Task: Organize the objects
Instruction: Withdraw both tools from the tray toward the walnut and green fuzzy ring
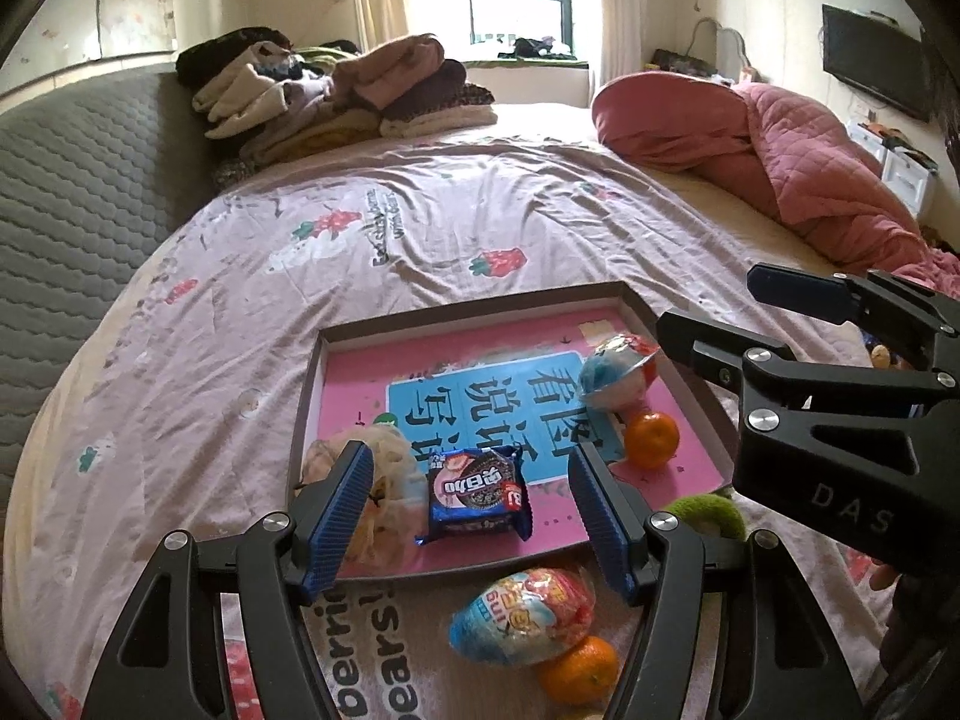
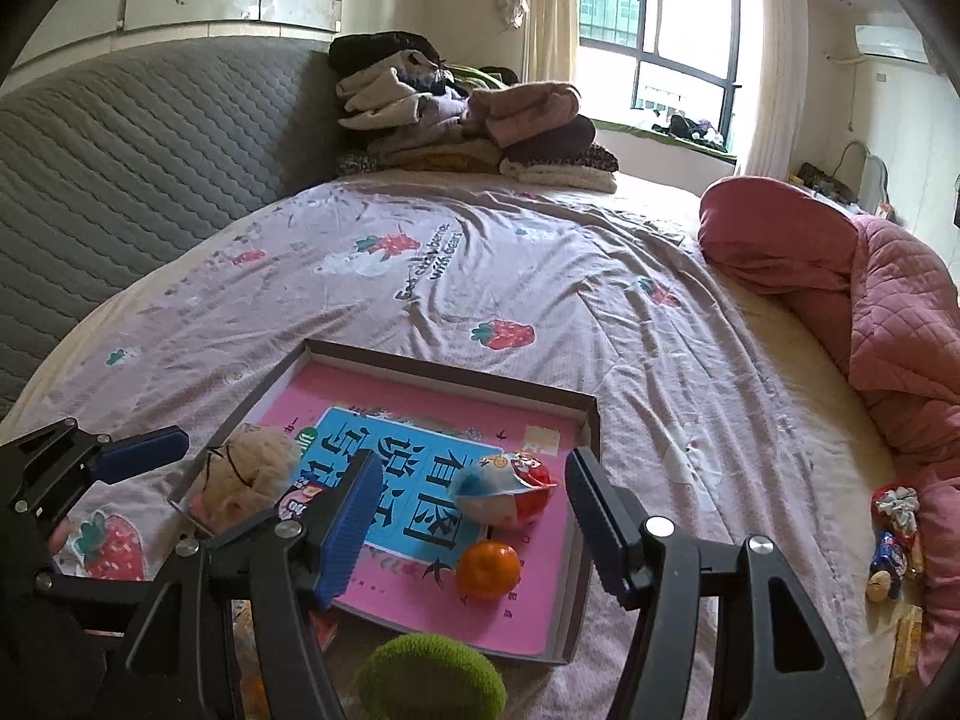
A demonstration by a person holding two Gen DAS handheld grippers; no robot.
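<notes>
A shallow box (image 1: 474, 299) (image 2: 456, 373) with a pink book as its floor lies on the bed. Inside it are a blue cookie packet (image 1: 479, 495), a beige plush toy (image 1: 384, 480) (image 2: 246, 471), a foil-topped snack egg (image 1: 615, 375) (image 2: 510, 489) and an orange (image 1: 651, 439) (image 2: 487, 570). In front of the box, on the sheet, lie a second snack egg (image 1: 521, 615), another orange (image 1: 579, 669) and a green fuzzy ball (image 1: 711, 513) (image 2: 429, 681). My left gripper (image 1: 471, 507) hangs open above the cookie packet, holding nothing. My right gripper (image 2: 474, 525) hangs open above the egg and orange, empty.
A pile of folded clothes (image 1: 336, 90) (image 2: 474, 120) sits at the far end of the bed by the grey headboard (image 2: 138, 138). A pink quilt (image 1: 780, 150) (image 2: 870, 312) bunches along the right side. Small toys (image 2: 894, 540) lie by the quilt.
</notes>
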